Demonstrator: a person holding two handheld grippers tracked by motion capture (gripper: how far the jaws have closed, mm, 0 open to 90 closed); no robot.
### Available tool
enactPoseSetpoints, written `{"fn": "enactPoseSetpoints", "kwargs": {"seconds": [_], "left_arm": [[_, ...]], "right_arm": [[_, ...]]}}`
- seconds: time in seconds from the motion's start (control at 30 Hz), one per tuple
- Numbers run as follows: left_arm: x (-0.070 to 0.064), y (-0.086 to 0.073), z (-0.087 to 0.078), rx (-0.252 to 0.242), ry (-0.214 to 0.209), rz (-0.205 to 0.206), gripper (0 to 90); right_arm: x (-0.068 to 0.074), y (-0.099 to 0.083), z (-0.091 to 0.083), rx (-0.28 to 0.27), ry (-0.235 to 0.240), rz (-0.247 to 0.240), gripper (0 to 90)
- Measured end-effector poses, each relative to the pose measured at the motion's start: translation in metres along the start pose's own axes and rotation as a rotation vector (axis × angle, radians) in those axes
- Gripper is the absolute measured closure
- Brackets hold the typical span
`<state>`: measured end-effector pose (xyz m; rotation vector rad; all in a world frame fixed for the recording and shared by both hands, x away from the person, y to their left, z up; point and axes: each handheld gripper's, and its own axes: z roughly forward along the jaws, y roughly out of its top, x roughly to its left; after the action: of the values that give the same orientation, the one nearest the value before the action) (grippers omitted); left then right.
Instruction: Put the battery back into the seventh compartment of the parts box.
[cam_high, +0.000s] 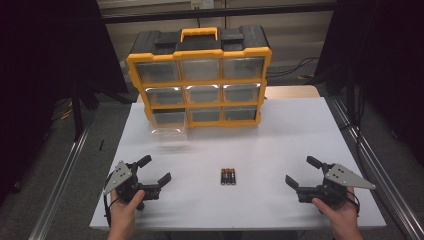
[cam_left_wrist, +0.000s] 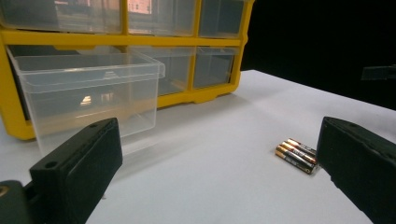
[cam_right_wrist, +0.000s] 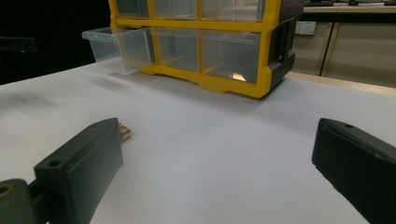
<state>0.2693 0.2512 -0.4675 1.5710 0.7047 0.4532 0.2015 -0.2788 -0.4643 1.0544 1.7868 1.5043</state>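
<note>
Right gripper view: batteries (cam_right_wrist: 124, 132) mostly hidden behind its jaw. Organizer (cam_high: 200, 75) at top centre of the bench (cam_high: 290, 145); bottom-left drawer (cam_high: 167, 121) pulled out, empty. Batteries lie at lower centre. Left gripper (cam_high: 153, 170) and right gripper (cam_high: 301, 171) both open, holding nothing

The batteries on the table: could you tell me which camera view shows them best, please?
The left gripper view: the batteries lie close and unobstructed, side by side, black and copper. The high view shows them small, mid-table between the grippers. In the right gripper view only their tips peek past the jaw.
</note>
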Motion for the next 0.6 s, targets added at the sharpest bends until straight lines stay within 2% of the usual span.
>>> {"fn": "enactPoseSetpoints", "kwargs": {"seconds": [0.07, 0.17, 0.2, 0.23, 0.33, 0.37, 0.4, 0.43, 0.47, 0.5, 0.53, 0.57, 0.6], "left_arm": [[-0.001, 0.000, 0.003, 0.009, -0.022, 0.000, 0.9], [-0.002, 0.000, 0.005, 0.020, -0.018, 0.014, 0.8], [0.002, 0.001, 0.004, 0.063, -0.026, 0.070, 0.9], [-0.004, -0.001, 0.008, 0.012, -0.023, -0.008, 0.9], [-0.006, -0.001, 0.012, 0.022, -0.024, -0.001, 0.9], [-0.006, 0.000, 0.013, 0.039, -0.036, 0.015, 0.8], [-0.008, -0.001, 0.016, 0.021, -0.037, -0.010, 0.8], [-0.008, 0.000, 0.016, 0.047, -0.037, 0.021, 0.8], [-0.011, 0.000, 0.019, 0.035, -0.042, 0.006, 0.9], [-0.010, 0.000, 0.020, 0.048, -0.047, 0.018, 0.8], [-0.013, 0.000, 0.023, 0.028, -0.040, -0.009, 0.9], [-0.013, 0.000, 0.023, 0.028, -0.040, -0.009, 0.8], [-0.013, 0.001, 0.024, 0.048, -0.047, 0.008, 0.8]], "right_arm": [[-0.001, 0.000, 0.001, -0.001, 0.000, 0.000, 1.5], [-0.001, 0.000, 0.000, -0.002, 0.005, 0.000, 1.5], [-0.001, 0.000, -0.001, 0.000, 0.004, 0.001, 1.5], [-0.001, 0.000, -0.001, 0.000, 0.004, 0.001, 1.5], [0.000, 0.000, 0.000, 0.001, 0.005, -0.003, 1.7], [0.000, 0.000, 0.000, -0.001, 0.006, -0.004, 1.7], [0.000, 0.000, 0.000, -0.001, 0.007, -0.006, 1.7], [0.000, 0.000, 0.000, -0.001, 0.010, -0.005, 1.7], [0.000, 0.000, 0.000, -0.001, 0.014, -0.005, 1.7], [0.000, 0.000, 0.001, -0.001, 0.013, -0.008, 1.7], [0.000, 0.000, 0.000, -0.001, 0.012, -0.010, 1.7], [0.000, 0.000, 0.000, 0.000, 0.013, -0.007, 1.7], [0.000, 0.000, 0.000, 0.000, 0.016, -0.005, 1.7]]}}
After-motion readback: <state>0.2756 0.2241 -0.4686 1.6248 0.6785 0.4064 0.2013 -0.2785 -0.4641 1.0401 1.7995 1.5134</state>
